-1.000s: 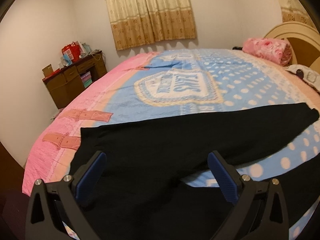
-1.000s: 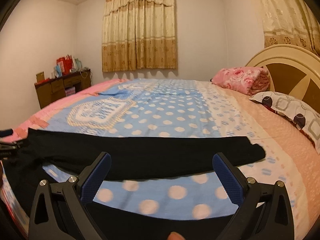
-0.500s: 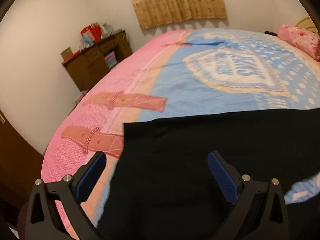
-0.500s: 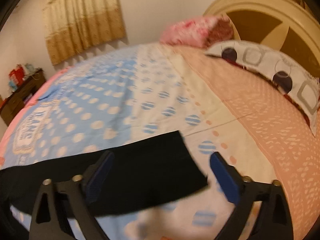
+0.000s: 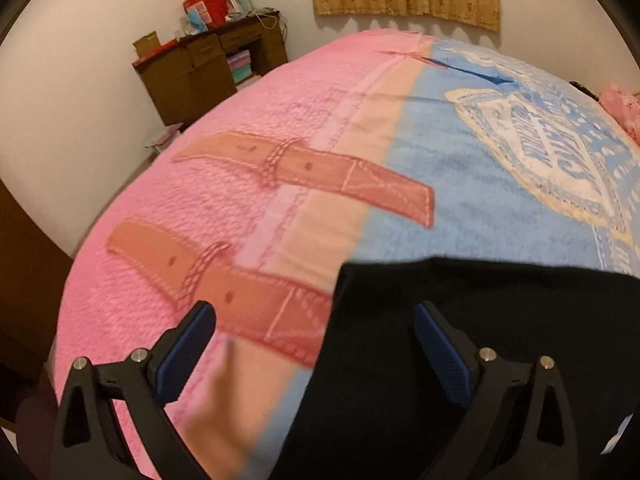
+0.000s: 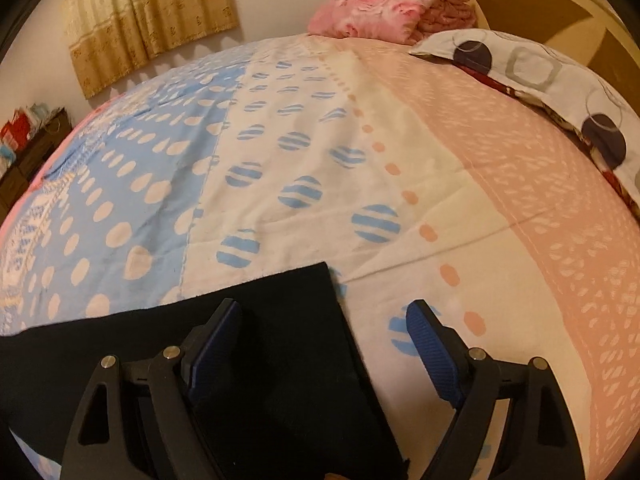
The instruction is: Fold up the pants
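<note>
Black pants lie flat across the near part of the bed. In the left wrist view their waist end [image 5: 460,352] fills the lower right, its left edge running between my fingers. My left gripper [image 5: 316,344] hangs open above that edge, nothing pinched. In the right wrist view the leg end [image 6: 288,340] of the pants reaches in from the left, its hem corner between the blue pads. My right gripper [image 6: 324,340] straddles that hem edge; its jaws are closing, the pads apart from the cloth.
The bed cover [image 5: 460,184] is pink, blue and cream with printed straps. A brown cabinet [image 5: 208,72] stands by the far wall on the left. A patterned pillow [image 6: 560,80] and a pink folded blanket [image 6: 384,8] lie by the headboard. Curtains [image 6: 148,12] hang behind.
Both grippers swung outward and dipped toward the bed: the left one to the waist end of the pants, the right one to the hem end. The right jaws narrowed.
</note>
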`<state>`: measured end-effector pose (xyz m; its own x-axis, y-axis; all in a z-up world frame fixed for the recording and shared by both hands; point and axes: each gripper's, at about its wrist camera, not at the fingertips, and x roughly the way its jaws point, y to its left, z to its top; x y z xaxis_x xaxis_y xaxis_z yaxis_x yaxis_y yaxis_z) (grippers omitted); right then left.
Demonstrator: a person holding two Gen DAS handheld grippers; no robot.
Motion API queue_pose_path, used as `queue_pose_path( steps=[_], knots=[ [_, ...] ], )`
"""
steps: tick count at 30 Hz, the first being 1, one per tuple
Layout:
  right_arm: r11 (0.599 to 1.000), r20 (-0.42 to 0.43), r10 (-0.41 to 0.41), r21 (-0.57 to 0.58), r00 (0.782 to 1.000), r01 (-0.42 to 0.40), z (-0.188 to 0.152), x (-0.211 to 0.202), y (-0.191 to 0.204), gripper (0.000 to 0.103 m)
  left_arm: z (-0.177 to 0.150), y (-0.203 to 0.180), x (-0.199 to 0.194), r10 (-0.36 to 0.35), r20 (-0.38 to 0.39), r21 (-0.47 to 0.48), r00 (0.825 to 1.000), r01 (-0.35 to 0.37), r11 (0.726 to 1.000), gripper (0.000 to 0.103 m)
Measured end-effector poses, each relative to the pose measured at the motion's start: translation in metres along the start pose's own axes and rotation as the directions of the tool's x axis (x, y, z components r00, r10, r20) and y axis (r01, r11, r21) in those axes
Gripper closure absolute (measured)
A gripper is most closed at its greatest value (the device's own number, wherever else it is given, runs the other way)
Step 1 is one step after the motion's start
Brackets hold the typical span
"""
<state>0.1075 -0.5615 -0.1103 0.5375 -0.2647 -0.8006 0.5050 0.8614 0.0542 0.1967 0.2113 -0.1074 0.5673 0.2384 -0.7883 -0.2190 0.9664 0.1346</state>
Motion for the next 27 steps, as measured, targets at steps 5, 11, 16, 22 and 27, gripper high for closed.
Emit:
queue_pose_path(
  steps=[5, 11, 16, 22, 27],
  knots=[
    [0.999, -0.011, 0.014, -0.029, 1.000, -0.014, 0.002, 0.003, 0.005, 0.031, 0.011, -0.016, 0.018, -0.061, -0.032, 0.019, 0.998, 0.062, 0.998, 0.022],
    [0.995, -0.022, 0.090, -0.041, 0.996, -0.091, 0.003, 0.005, 0.008, 0.058, 0.009, -0.013, 0.024, -0.162, -0.035, -0.011, 0.986, 0.162, 0.987, 0.051],
    [0.989, -0.020, 0.144, -0.044, 0.989, -0.145, 0.004, 0.004, 0.009, 0.090, 0.008, -0.007, 0.020, -0.257, -0.020, -0.033, 0.966, 0.257, 0.966, 0.081],
    [0.983, 0.075, 0.176, -0.067, 0.982, -0.171, 0.002, -0.028, 0.013, 0.096, 0.008, -0.007, -0.011, -0.285, 0.032, 0.001, 0.958, 0.285, 0.959, 0.087],
    [0.981, 0.181, 0.181, -0.097, 0.967, -0.165, 0.001, -0.067, 0.009, 0.096, 0.007, 0.007, -0.043, -0.321, 0.095, -0.007, 0.942, 0.323, 0.946, 0.088]
  ],
)
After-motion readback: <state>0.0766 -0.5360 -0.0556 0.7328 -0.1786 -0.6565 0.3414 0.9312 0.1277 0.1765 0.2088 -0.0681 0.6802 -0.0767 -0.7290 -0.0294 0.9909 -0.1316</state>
